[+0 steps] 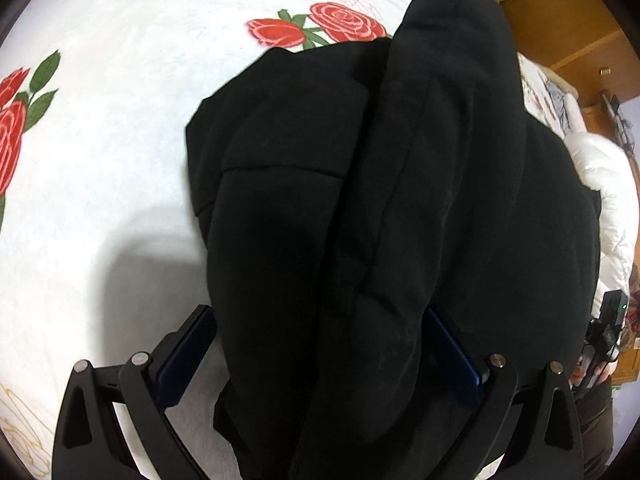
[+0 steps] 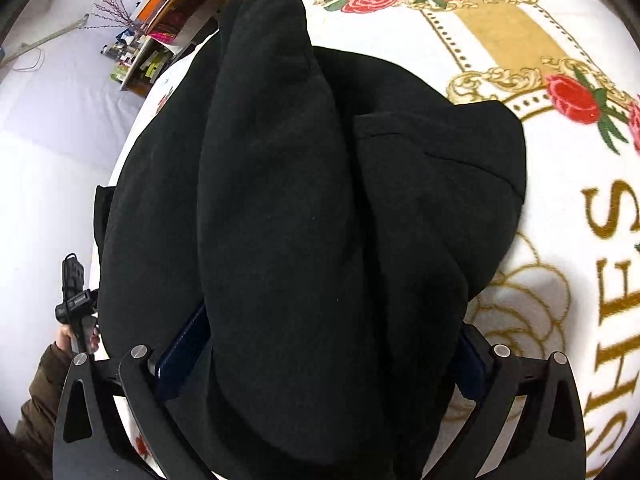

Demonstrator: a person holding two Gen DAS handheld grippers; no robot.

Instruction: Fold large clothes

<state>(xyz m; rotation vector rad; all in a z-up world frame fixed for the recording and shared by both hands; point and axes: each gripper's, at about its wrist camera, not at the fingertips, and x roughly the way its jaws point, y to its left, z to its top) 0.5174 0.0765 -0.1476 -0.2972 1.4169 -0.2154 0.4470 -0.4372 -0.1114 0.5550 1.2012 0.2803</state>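
Left wrist view: a black garment (image 1: 360,200), thick and fleecy, lies bunched in long folds on a bed covered by a white blanket (image 1: 100,160) printed with red roses. The left gripper (image 1: 324,344) points steeply down at it, its blue-padded fingers (image 1: 188,352) standing wide apart on either side of a hanging fold of the cloth. The fabric fills the gap and hides part of the far pad, so whether the pads press on it cannot be told. At the right edge, a white padded item (image 1: 612,208) lies beside the garment, wooden furniture (image 1: 568,28) stands behind, and a hand around the handle of the other gripper shows low down.

Right wrist view: the same black garment (image 2: 300,200) covers the middle of the frame, one thick fold running from the top down between the fingers (image 2: 184,352) of the right gripper (image 2: 328,348). These fingers are spread to their widest, with cloth draped loosely between and over them; no pinch on it shows. The white blanket (image 2: 560,240) here carries gold lettering and scrollwork among the roses. At the left, a person's hand (image 2: 66,336) in a brown sleeve grips the black handle of the other gripper, and cluttered shelves (image 2: 148,52) stand beyond the bed.
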